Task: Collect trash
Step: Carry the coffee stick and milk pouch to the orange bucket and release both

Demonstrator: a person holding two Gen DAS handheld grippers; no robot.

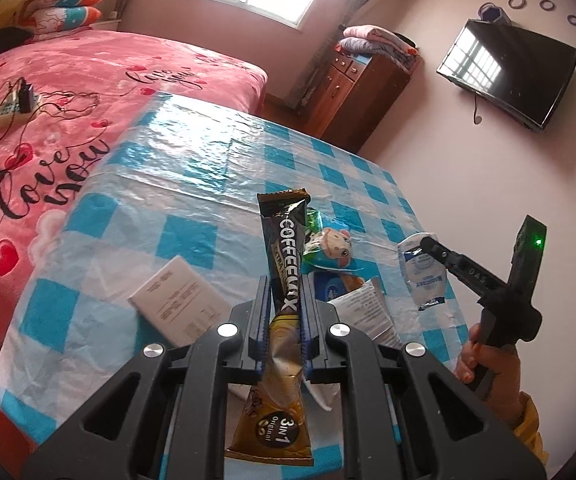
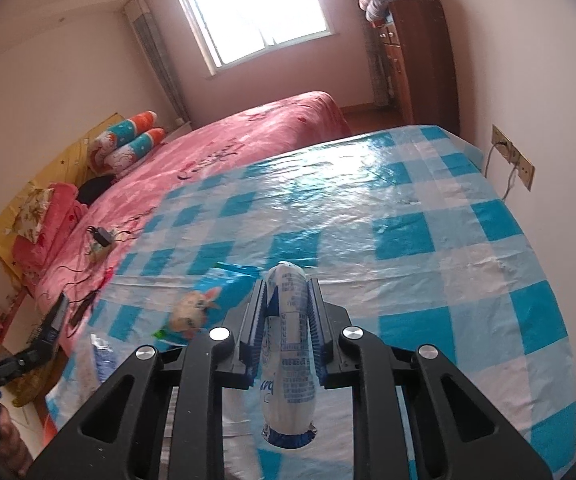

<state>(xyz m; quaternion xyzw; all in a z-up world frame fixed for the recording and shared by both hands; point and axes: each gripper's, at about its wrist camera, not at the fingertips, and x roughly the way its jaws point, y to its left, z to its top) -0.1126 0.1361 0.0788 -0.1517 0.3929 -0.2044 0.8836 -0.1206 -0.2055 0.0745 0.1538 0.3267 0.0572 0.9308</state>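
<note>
**Both tongs loaded; leftover trash lying around the cartoon packet**

Left wrist view:
- Left gripper [image 1: 284, 312] clamping narrow on the coffee stick sachet [image 1: 284, 248], pads pressing mid-length.
- Sachet's long axis running straight along the fingers: dark end sticking out forward above the table, gold end hanging back under the jaws.
- Landmark: cartoon snack packet [image 1: 327, 246] lying on the checked tablecloth [image 1: 192, 184].
- Remaining pieces, relative to that packet: white card [image 1: 178, 300] well to its left, white paper wrapper [image 1: 367, 312] just on the near side, blue wrapper [image 1: 329, 286] touching its near edge.
- Right gripper [image 1: 427, 242] showing to the packet's right, pinching the white-and-blue pouch [image 1: 423, 272]; pouch dangling below the tips, clear of the cloth.
- Hand [image 1: 477, 356] gripping the handle at the lower right.

Right wrist view:
- Right gripper [image 2: 286, 312] holding the pouch [image 2: 288, 344] with jaws narrow, pads bearing on both sides.
- Pouch's long axis lined up with the fingers, rounded end poking forward, blue crimped end trailing back toward the camera.
- Cartoon packet [image 2: 194, 312] sitting to the left of the tips and near; left gripper [image 2: 48, 332] further left again, past the table edge.
- Judging: no free jaw at present, so drop-off needed before any further pick; no bin visible in either view. After that, card lying nearer the left side, paper wrapper nearer the right.
</note>
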